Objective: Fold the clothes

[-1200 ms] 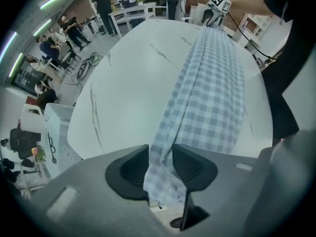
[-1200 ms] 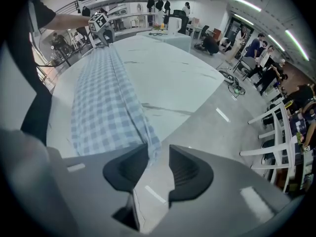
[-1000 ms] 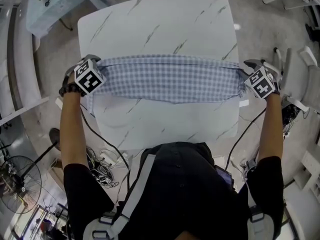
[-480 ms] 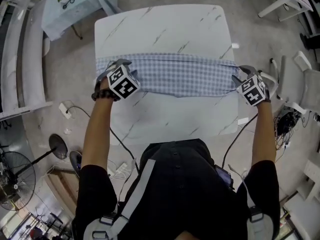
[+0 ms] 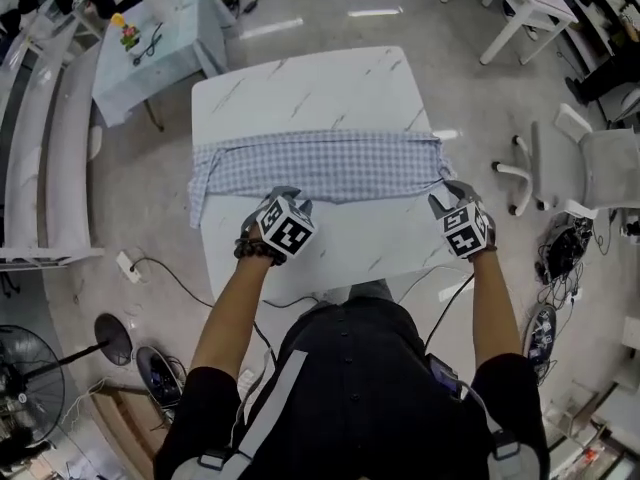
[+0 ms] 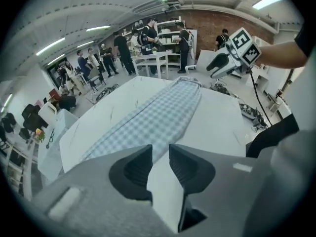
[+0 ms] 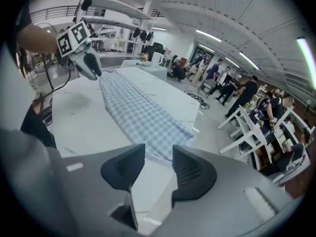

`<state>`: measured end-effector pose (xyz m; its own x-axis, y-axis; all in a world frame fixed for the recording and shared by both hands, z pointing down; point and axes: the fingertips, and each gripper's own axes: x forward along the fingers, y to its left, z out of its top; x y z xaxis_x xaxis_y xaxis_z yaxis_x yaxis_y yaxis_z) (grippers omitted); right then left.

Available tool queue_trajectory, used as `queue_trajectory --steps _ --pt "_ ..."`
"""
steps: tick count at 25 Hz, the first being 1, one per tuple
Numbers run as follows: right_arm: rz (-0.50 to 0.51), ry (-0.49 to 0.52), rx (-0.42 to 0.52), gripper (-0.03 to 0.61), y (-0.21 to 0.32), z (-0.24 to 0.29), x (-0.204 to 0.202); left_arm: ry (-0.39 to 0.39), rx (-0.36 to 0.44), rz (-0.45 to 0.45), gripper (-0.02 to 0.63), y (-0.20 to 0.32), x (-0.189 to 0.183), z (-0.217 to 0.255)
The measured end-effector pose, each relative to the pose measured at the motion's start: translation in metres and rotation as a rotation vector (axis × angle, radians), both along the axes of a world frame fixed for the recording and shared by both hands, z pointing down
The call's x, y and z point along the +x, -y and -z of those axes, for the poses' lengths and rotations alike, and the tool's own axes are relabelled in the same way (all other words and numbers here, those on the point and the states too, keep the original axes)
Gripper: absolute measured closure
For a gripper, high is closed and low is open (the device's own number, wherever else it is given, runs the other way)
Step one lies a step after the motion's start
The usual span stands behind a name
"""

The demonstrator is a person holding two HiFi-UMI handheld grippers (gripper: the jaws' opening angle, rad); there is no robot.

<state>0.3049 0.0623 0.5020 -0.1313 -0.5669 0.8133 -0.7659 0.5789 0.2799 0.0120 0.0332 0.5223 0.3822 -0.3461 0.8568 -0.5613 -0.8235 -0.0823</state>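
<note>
Pulled left gripper point(image 5: 288, 198) and right gripper point(image 5: 448, 194) nearward off checked shirt point(image 5: 320, 165), jaws apart, just narrowing, empty, leaving it flat for next fold.

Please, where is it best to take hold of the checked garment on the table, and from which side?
Take the checked garment at its two short ends, at the near corners. It lies flat as a long narrow band across the white table, its left end drooping over the edge, so probably come from the person's side, slipping under the near hem.
</note>
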Motion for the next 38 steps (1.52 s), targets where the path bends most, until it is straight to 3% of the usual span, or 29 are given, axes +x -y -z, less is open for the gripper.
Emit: queue_trajectory --steps 4,10,14,16,19,23,30,38 --pt "-0.079 0.062 0.01 0.411 -0.006 -0.006 0.017 -0.047 -0.034 0.012 0.503 -0.023 0.025 0.004" --pt "-0.256 0.172 0.035 0.414 0.031 -0.018 0.064 -0.01 -0.022 -0.009 0.511 -0.013 0.081 -0.001" --pt "-0.195 0.156 0.025 0.394 0.053 -0.038 0.069 0.003 -0.071 -0.008 0.511 -0.005 0.126 -0.012" --pt "-0.186 0.18 -0.011 0.343 0.061 -0.051 0.063 0.013 -0.087 -0.004 0.511 -0.003 0.138 -0.018" --pt "-0.179 0.207 -0.037 0.336 0.072 -0.069 0.064 0.033 -0.104 0.01 0.511 0.004 0.151 -0.029" --pt "-0.14 0.279 -0.049 0.461 0.08 -0.068 0.079 0.055 -0.133 0.031 0.511 0.014 0.163 -0.041" --pt "-0.044 0.398 -0.172 0.489 0.094 -0.062 0.113 0.126 -0.181 0.001 0.511 0.025 0.178 -0.067" --pt "-0.126 0.486 -0.229 0.525 0.133 -0.067 0.171 0.158 -0.242 -0.006 0.511 0.026 0.18 -0.078"
